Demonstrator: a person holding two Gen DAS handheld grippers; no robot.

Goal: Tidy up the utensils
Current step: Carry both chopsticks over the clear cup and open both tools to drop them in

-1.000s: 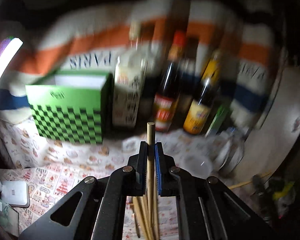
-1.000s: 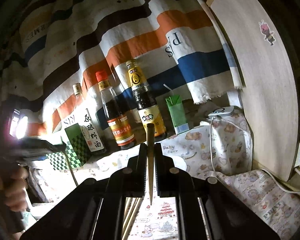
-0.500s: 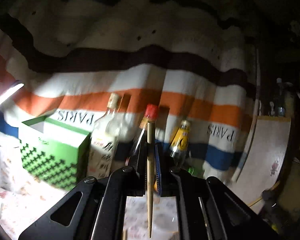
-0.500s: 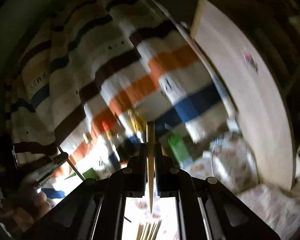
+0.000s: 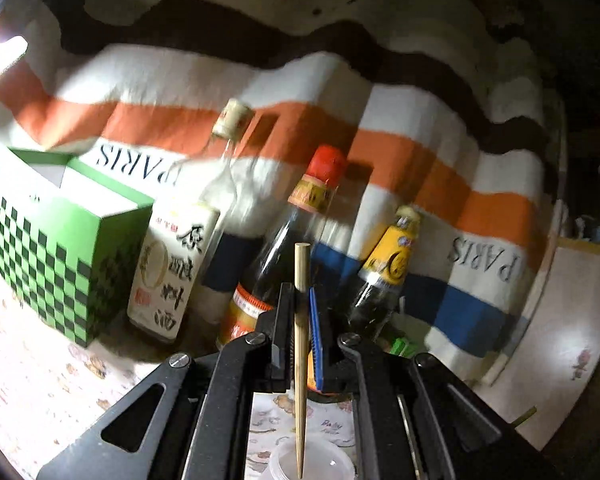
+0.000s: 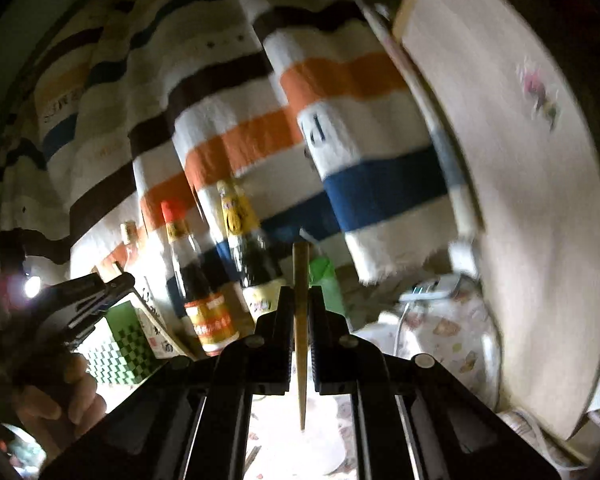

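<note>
- Green checkered box [image 5: 56, 248]: stood at far left on the printed cloth, top open.
- White-labelled bottle [image 5: 172, 264]: just beside the box.
- Red-capped bottle [image 5: 284, 240] and yellow-labelled bottle [image 5: 388, 264]: further right, before the striped cloth [image 5: 380, 152].
- Left gripper [image 5: 302, 320]: jaws pinched one wooden chopstick [image 5: 301, 360], upright, its thin tip over a clear plastic cup [image 5: 320, 460].
- Right gripper [image 6: 301, 320]: jaws pressed on a second chopstick [image 6: 301, 340], upright, pointed end down.
- Pale board [image 6: 520, 200]: leaned at far right.
</note>
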